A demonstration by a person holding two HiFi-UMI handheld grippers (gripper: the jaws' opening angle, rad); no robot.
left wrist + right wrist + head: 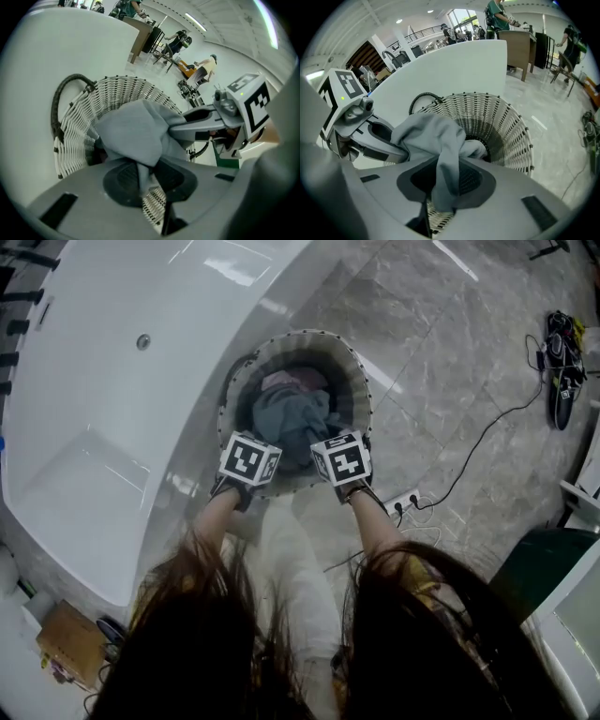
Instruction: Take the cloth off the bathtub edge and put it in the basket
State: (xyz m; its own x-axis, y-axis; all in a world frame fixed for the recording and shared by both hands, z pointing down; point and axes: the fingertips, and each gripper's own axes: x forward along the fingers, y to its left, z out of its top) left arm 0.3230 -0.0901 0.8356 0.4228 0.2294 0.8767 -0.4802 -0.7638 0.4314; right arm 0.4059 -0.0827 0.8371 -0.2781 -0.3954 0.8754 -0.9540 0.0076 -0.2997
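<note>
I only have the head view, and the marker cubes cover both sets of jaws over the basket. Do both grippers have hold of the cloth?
Observer: The left gripper view shows the left gripper shut on a fold of the grey cloth.
Operator: And the right one?
Observer: The right gripper is shut on the cloth too, and a strip of it hangs down between its jaws.
Operator: Is the held part down inside the basket?
Observer: Not deep. Both gripper views show wicker of the white wicker basket just beneath the jaws, with the cloth bunched above the rim between the two grippers.
</note>
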